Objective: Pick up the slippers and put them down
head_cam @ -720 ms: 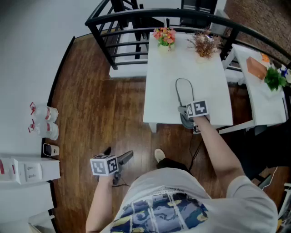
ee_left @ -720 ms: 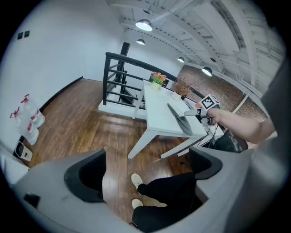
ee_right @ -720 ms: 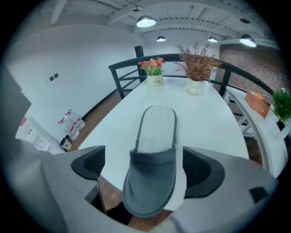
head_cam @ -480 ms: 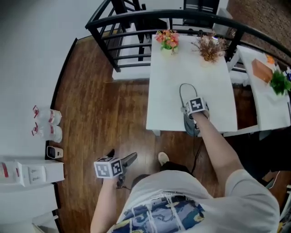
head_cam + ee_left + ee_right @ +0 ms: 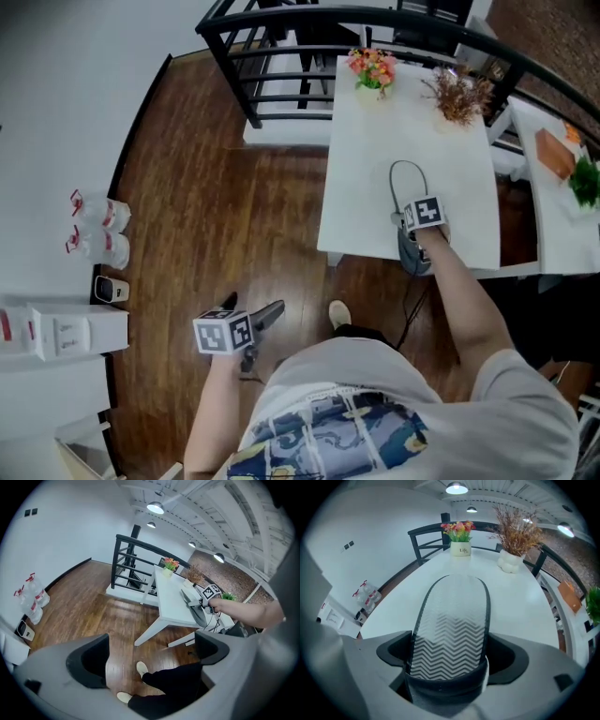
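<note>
In the frame's middle right, the right gripper (image 5: 412,246) clamps a chevron-soled slipper (image 5: 452,616) over the white table (image 5: 375,178), while the left gripper (image 5: 248,314), at lower left, gapes empty above the wooden floor (image 5: 206,216).

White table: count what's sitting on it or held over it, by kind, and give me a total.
Slipper, held in the right gripper: 1
Pot of colourful flowers: 1
Vase of dried stems: 1
Total: 3
</note>
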`<action>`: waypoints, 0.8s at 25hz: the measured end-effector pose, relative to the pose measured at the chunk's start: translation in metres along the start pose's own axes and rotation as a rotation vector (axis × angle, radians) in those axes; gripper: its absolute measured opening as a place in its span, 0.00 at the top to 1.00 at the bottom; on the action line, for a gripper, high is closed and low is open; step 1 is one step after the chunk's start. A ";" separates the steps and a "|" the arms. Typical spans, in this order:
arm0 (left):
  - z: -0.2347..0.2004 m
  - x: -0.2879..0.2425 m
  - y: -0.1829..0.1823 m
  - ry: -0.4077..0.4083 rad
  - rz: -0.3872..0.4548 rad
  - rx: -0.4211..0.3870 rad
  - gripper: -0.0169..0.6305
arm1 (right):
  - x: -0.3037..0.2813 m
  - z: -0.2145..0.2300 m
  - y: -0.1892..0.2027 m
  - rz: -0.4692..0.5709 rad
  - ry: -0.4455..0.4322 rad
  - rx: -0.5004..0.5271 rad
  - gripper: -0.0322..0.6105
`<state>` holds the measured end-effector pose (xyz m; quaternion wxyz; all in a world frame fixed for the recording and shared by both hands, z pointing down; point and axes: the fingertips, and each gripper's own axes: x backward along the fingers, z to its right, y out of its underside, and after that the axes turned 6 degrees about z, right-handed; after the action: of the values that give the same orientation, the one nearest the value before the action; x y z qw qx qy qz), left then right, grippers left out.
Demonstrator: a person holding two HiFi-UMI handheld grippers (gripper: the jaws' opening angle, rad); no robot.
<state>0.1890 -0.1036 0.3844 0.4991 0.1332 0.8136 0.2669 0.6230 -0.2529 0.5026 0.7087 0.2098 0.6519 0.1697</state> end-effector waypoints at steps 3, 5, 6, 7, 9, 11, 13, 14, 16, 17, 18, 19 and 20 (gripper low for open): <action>-0.026 0.032 0.019 -0.013 0.023 0.015 0.10 | 0.040 -0.046 -0.010 0.036 -0.032 0.077 0.18; -0.048 0.058 0.035 -0.029 0.043 0.031 0.10 | 0.065 -0.095 -0.015 0.053 -0.078 0.138 0.18; -0.059 0.072 0.043 -0.036 0.057 0.037 0.10 | 0.075 -0.125 -0.015 0.056 -0.104 0.170 0.18; -0.071 0.087 0.051 -0.043 0.075 0.043 0.10 | 0.085 -0.156 -0.014 0.060 -0.130 0.205 0.18; -0.097 0.122 0.079 -0.063 0.104 0.068 0.10 | 0.097 -0.226 -0.006 0.069 -0.183 0.286 0.18; -0.126 0.159 0.119 -0.099 0.117 0.112 0.10 | 0.099 -0.296 0.014 0.043 -0.235 0.363 0.18; -0.155 0.190 0.163 -0.139 0.115 0.161 0.10 | 0.093 -0.363 0.036 0.005 -0.280 0.439 0.18; -0.172 0.204 0.184 -0.158 0.111 0.184 0.10 | 0.087 -0.399 0.046 -0.002 -0.307 0.476 0.18; -0.211 0.223 0.226 -0.193 0.098 0.228 0.10 | 0.065 -0.470 0.072 -0.014 -0.358 0.533 0.18; -0.234 0.226 0.245 -0.209 0.093 0.254 0.10 | 0.048 -0.501 0.087 -0.025 -0.375 0.555 0.18; -0.257 0.222 0.260 -0.226 0.090 0.283 0.10 | 0.026 -0.528 0.099 -0.036 -0.391 0.574 0.18; -0.281 0.213 0.271 -0.244 0.089 0.316 0.10 | 0.000 -0.553 0.110 -0.049 -0.408 0.588 0.18; -0.305 0.199 0.280 -0.263 0.088 0.350 0.12 | -0.031 -0.575 0.119 -0.063 -0.425 0.598 0.18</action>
<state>-0.1867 0.1310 0.5051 0.5580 0.2866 0.7689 0.1235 0.0520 -0.1231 0.5554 0.7406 0.4181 0.5169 -0.0976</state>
